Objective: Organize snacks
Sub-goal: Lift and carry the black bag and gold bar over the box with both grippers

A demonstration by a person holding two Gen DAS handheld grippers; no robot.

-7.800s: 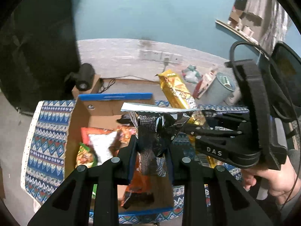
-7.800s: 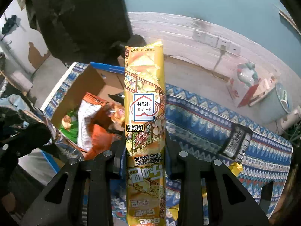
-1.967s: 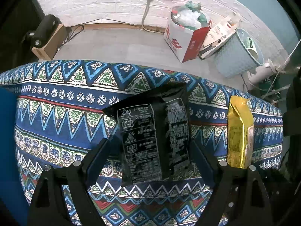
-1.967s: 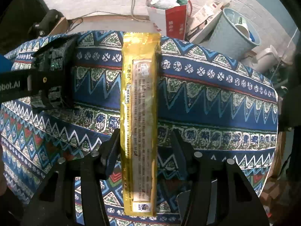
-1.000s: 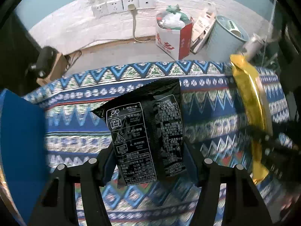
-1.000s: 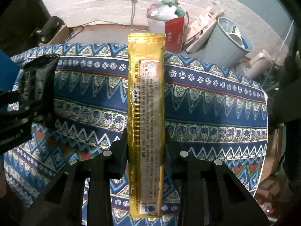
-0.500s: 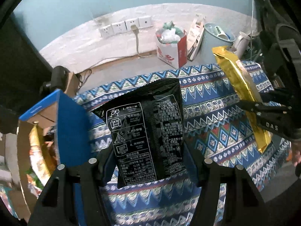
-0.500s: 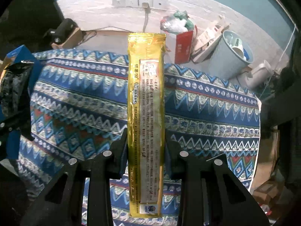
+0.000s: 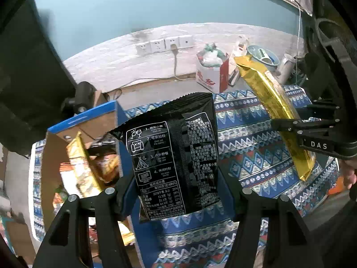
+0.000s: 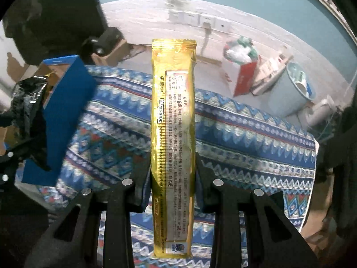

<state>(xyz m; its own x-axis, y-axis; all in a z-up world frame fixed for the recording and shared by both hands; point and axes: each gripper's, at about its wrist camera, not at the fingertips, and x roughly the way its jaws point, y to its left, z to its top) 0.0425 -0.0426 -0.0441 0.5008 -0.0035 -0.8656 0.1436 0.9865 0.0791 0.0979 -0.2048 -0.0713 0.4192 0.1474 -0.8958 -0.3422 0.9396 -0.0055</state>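
Both packs are now lifting off the patterned counter [image 10: 245, 134]: left gripper [image 9: 178, 192] clamping the black snack bag [image 9: 176, 156], right gripper [image 10: 173, 178] clamping the gold snack pack [image 10: 173, 122], swinging toward the cardboard box [image 9: 55, 156].

Two claws, one left [image 9: 176, 192] and one right [image 10: 173, 178], one black snack bag [image 9: 176, 154], one long gold snack packet [image 10: 173, 134], one open cardboard box [image 9: 58, 156] of snacks, four wall sockets [image 9: 165, 44], one pale blue bin [image 10: 290, 91] and one red-and-white bag [image 9: 214, 73] are visible.
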